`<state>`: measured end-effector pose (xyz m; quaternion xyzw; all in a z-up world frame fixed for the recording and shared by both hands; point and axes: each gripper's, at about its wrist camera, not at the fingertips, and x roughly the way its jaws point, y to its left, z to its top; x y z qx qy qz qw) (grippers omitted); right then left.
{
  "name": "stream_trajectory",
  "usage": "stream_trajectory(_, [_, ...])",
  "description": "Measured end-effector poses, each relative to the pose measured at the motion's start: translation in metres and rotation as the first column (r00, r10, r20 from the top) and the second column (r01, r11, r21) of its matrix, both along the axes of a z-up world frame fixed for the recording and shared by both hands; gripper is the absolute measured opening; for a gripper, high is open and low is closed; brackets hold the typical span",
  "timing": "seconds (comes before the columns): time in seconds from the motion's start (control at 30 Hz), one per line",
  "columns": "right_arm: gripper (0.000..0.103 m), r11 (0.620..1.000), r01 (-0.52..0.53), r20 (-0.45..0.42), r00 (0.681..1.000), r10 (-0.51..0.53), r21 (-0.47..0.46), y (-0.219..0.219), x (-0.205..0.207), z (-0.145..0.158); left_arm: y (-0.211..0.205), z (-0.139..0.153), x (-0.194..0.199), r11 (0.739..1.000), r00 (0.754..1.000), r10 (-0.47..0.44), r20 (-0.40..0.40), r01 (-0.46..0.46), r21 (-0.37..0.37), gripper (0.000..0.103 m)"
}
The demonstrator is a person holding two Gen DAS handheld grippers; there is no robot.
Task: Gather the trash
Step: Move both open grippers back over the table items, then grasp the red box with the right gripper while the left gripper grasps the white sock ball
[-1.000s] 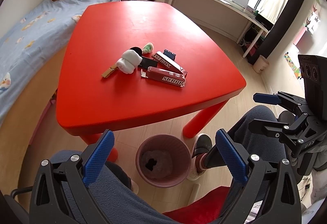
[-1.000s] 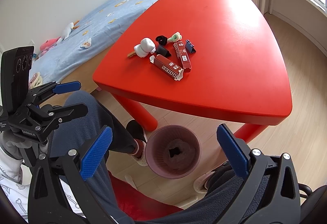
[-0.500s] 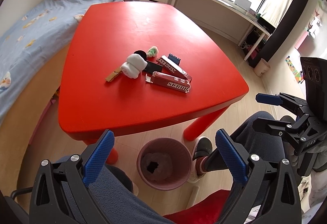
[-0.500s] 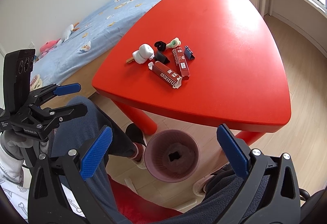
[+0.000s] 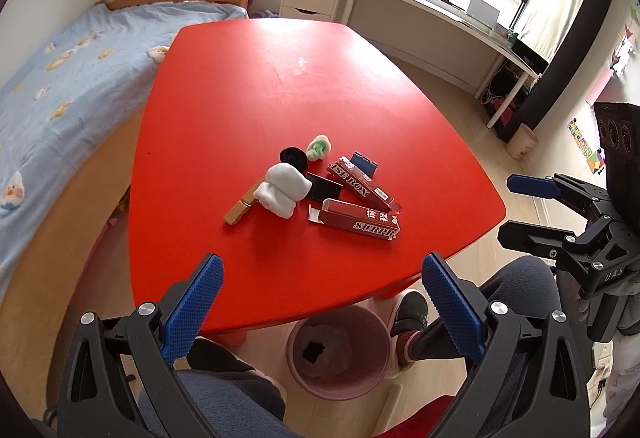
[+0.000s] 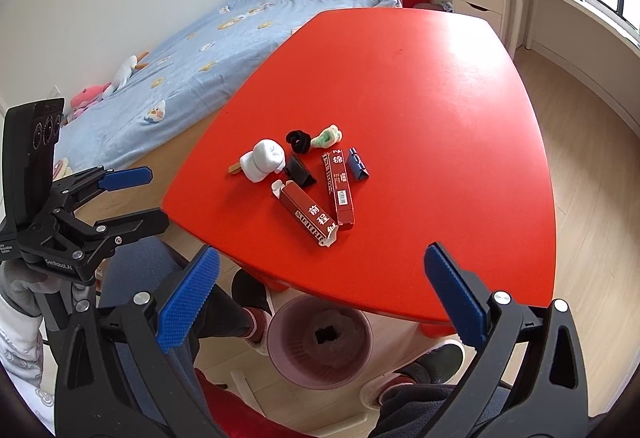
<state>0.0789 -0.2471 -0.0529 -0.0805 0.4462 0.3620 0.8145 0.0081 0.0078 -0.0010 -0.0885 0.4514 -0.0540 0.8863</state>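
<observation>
Red table: we had the glossy red plastic table (image 5: 280, 98) in front of us, with all the litter bunched in one cluster toward its near edge, within reach of both tools.
Litter: two long dark-red cardboard cartons (image 5: 356, 224) (image 5: 362, 188) lay crossed at the cluster's right side, one with its end flap torn open; a crumpled white tissue wad (image 5: 284, 190) sat on a wooden clothespeg (image 5: 242, 208), beside a black folded clip (image 5: 324, 187), a black ring-shaped scrap (image 5: 294, 157), a pale green twisted wrapper (image 5: 318, 148) and a small blue clip (image 5: 364, 163).
Bin: the pink round plastic wastebasket (image 5: 340, 350) stood on the floor under the table's near edge, we judged so that pieces could drop straight in.
Left gripper (image 5: 320, 302): held short of the near edge, blue pads wide apart, nothing between them.
Right gripper (image 6: 320, 298): likewise spread and empty, short of the near edge.
Stage: we judged no piece was gripped yet.
</observation>
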Motion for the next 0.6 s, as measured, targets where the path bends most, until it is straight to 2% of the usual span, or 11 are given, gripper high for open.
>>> stream_trajectory(0.27, [0.1,0.999,0.001,-0.029,1.0,-0.002,-0.047,0.025,0.047,-0.011,0.008,-0.004,0.035,0.998,0.998,-0.053,-0.023,0.053,0.025,0.095])
stream_trajectory(0.6, [0.1,0.99,-0.01,-0.114,0.993,-0.006,-0.139,0.056,0.091,-0.052,0.017,-0.034,0.077,0.988,0.983,-0.143,-0.114,0.149,0.046,0.095])
